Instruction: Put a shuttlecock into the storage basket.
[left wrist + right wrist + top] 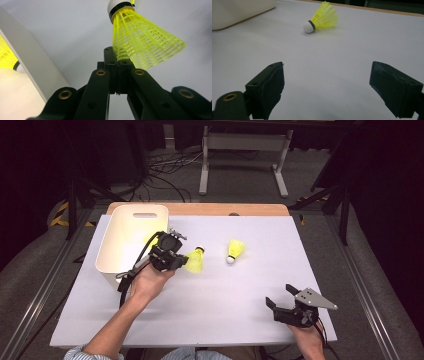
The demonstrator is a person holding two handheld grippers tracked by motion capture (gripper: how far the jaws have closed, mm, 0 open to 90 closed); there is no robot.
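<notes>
Black left gripper point(117, 61) jaws pinch a yellow mesh plastic shuttlecock point(142, 42) by its skirt, just right of the white plastic bin point(131, 240) — best released well over the rim; right gripper point(282, 299) gapes, idle.

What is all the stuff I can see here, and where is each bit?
Shuttlecocks: three, yellow with white tips; one held shuttlecock in the left gripper beside the bin, one loose shuttlecock lying mid-table, one binned shuttlecock inside the bin.
Bin: one, white, table's left side.
Table: one, pale grey top with a wooden far edge.
Frame: one, white metal, on the floor behind.
Left gripper: black, jaws shut on the shuttlecock's skirt.
Right gripper: black, jaws apart, near right corner.
</notes>
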